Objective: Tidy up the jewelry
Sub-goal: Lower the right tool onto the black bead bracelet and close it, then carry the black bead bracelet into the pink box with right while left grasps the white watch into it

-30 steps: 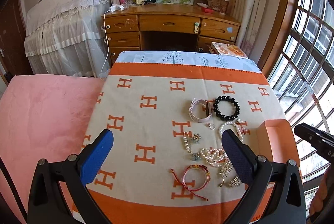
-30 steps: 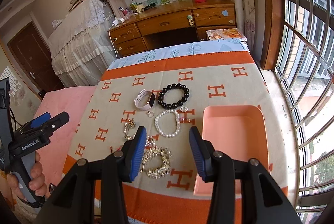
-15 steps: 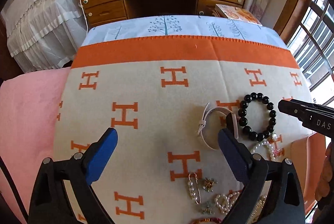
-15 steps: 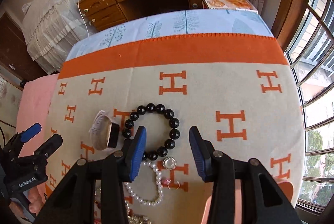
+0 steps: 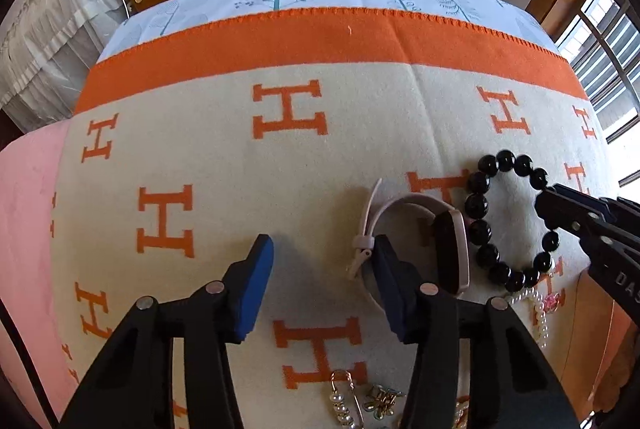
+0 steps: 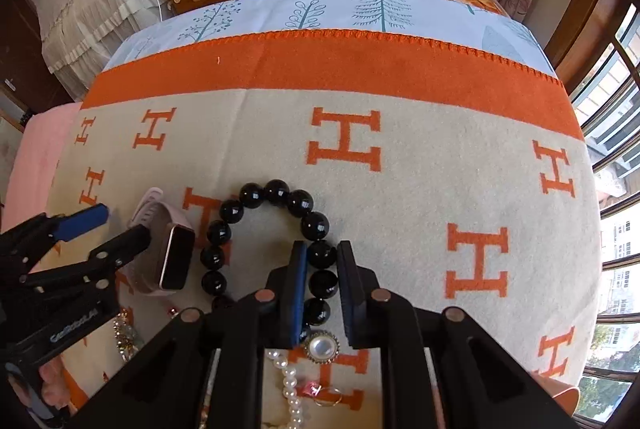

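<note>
In the left wrist view, our left gripper is closing beside the pale pink rubber-strapped wristwatch on the cream blanket, nothing clamped; take its soft, light strap. In the right wrist view, our right gripper is closing narrowly around one bead of the glossy black beaded bracelet; we judge the beads hard and slippery.

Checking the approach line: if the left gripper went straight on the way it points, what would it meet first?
Probably the pink watch: the left gripper is closing, its right finger inside the strap loop and the strap between its fingers; just under it lies the blanket. Depth is unclear.
</note>
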Available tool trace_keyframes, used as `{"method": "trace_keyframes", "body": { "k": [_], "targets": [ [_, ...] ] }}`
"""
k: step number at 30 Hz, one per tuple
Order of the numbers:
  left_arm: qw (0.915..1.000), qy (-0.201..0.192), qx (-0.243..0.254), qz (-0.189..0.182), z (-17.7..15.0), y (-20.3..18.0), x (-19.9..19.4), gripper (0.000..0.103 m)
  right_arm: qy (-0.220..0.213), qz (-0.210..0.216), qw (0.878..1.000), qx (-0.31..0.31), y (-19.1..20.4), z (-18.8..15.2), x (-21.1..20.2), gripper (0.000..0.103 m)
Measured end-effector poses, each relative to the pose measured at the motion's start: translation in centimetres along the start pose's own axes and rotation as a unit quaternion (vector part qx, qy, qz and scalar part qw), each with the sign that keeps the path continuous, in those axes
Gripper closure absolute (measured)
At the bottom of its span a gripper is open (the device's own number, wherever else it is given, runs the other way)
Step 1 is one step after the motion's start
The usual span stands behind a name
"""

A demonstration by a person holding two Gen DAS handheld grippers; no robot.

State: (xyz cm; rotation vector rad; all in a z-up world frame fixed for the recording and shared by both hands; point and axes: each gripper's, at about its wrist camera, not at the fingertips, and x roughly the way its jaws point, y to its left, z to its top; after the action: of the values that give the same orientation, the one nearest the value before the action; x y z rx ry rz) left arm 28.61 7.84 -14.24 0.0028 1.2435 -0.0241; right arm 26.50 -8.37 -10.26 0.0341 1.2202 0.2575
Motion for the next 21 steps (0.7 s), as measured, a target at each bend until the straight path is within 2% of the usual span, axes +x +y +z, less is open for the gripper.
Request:
{"method": "trace_keyframes", "body": {
  "k": [2,7,11,14,18,21],
  "targets": [
    [0.9999,0.001,0.004,-0.010,0.1,-0.5,-0.1,0.096,-0.024,0.022,0.999,0.009,-0.5,-0.4,-2.1,0.088],
    [0.9998,-0.016,-0.012,-0.005,-0.3,-1.0,-1.6,0.097,-0.094,0.075,0.992,0.024,-1.6,-1.9,-8.6,0.088],
    [0.9983,-0.047,-0.030,-0.018,-1.0,-0.9,-5.4,0.096,-0.154,0.091,0.983,0.032,-2.8,-3.8,-13.9,0.088],
    [0.9963,-0.075,-0.022,-0.036,-1.7,-1.6,-8.8,0.096,-0.188,0.095,0.977,0.034,-4.1,-5.9,-17.3,0.088],
    [0.9929,-0.102,0.004,-0.060,-3.2,-4.2,-12.8,0.096,-0.202,0.084,0.975,0.038,-5.7,-8.9,-19.8,0.088],
    [0.9890,-0.118,0.029,-0.084,-4.2,-7.0,-14.9,0.096,-0.187,0.078,0.978,0.042,-6.8,-11.1,-19.8,0.088]
  ]
}}
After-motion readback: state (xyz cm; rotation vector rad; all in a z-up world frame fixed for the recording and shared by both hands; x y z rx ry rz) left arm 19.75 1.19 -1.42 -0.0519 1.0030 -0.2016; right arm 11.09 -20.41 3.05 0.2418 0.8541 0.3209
